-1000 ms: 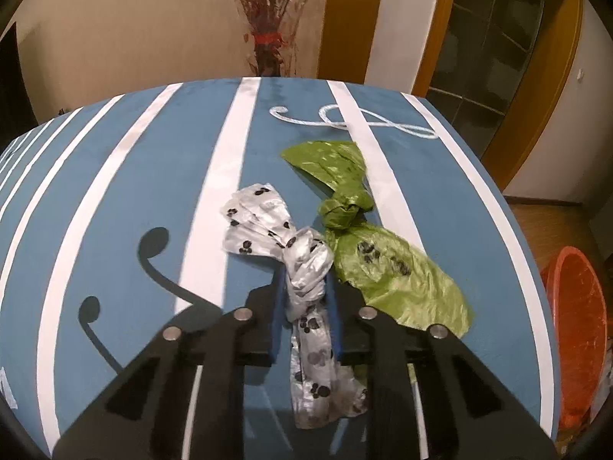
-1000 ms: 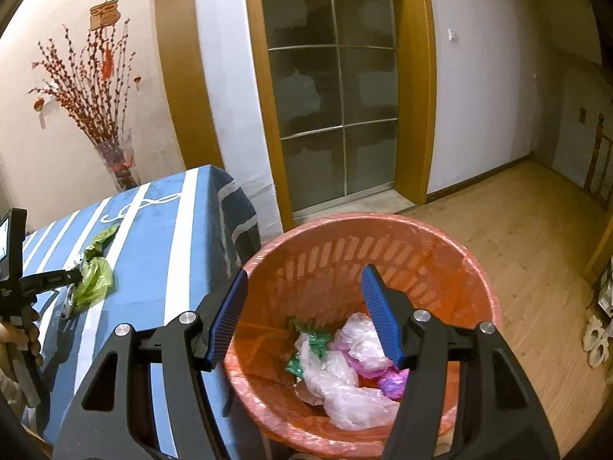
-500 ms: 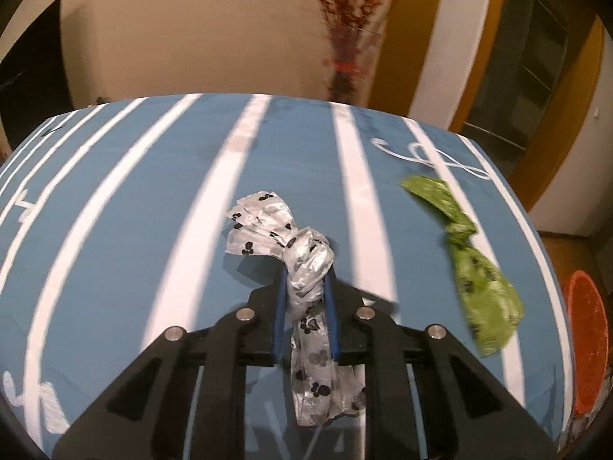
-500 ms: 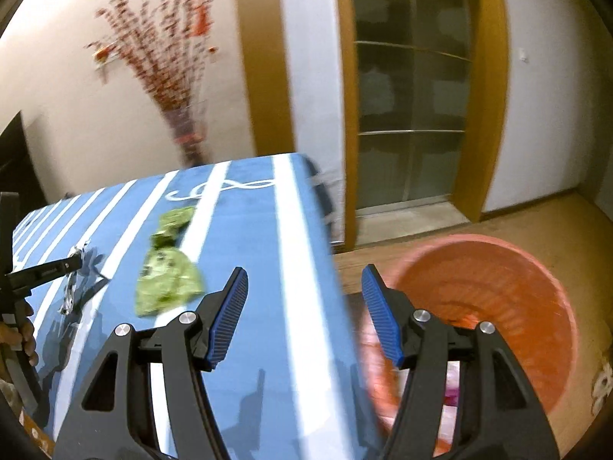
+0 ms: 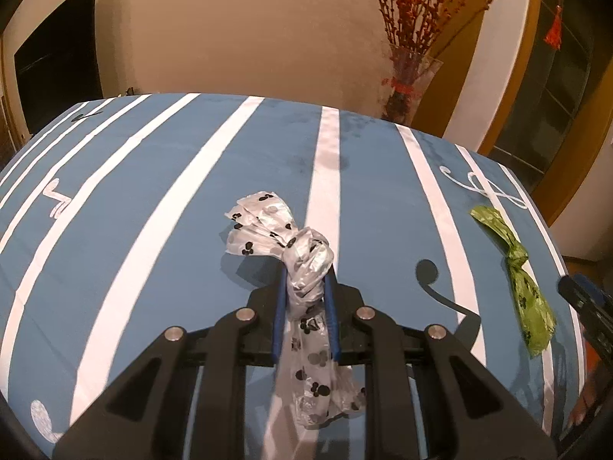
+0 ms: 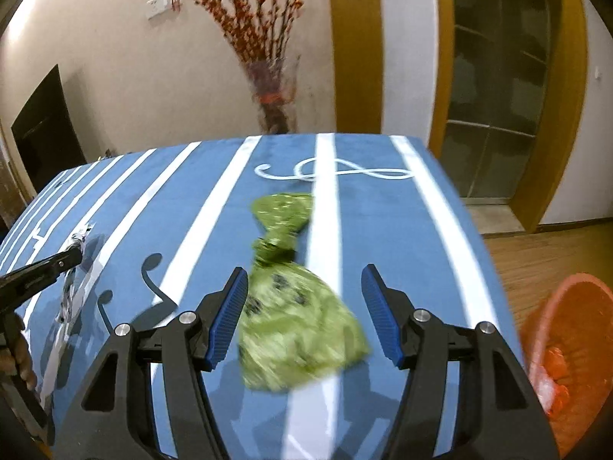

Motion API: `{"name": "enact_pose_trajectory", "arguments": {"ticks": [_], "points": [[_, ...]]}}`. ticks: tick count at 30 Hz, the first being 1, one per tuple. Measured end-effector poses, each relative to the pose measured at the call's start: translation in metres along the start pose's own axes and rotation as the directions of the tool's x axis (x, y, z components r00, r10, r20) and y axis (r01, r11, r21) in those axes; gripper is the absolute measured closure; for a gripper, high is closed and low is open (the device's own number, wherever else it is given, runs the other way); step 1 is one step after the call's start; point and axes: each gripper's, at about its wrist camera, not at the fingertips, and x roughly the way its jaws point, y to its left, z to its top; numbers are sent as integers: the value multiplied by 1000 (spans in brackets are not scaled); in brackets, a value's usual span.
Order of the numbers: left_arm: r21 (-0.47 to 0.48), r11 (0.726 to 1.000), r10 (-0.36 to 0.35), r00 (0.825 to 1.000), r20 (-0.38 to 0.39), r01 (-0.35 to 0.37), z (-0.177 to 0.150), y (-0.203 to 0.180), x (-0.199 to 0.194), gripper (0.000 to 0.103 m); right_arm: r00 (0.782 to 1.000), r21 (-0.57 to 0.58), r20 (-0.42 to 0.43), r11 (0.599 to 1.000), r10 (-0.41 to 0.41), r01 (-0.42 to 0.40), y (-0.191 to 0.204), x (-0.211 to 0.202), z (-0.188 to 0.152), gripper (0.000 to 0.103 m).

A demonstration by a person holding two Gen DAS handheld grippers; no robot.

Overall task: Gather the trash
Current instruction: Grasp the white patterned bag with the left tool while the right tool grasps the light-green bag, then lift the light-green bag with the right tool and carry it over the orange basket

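Gripping white knotted bag (image 5: 302,264), left claw (image 5: 305,287), right claw (image 6: 304,306) agape over green bag (image 6: 299,322), orange bin (image 6: 567,352) right-view only.

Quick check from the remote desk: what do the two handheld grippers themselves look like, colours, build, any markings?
Both match: the left gripper and right gripper have matte black plastic frames with triangular cut-outs, silver round bolt heads at the joints, and ribbed blue pads lining the inner face of each finger. No cables, labels or sleeves are visible.
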Motion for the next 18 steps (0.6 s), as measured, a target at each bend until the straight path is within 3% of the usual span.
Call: {"name": "enact_pose_trajectory", "arguments": {"ticks": [5,11,18], "points": [[-5,1000,-7,1000,4,8,4,6,2,84,998,4,-55,1000,18,-18,12,24,7,42],[-2,1000,-21,1000,-3,21,4,2,5,84,993,9,-121,1000,12,-11,22,46,8,50],[13,999,-41,999,-7,41,4,-7,6,84,987,-3,-158,1000,-17,17,10,46,2,78]]}}
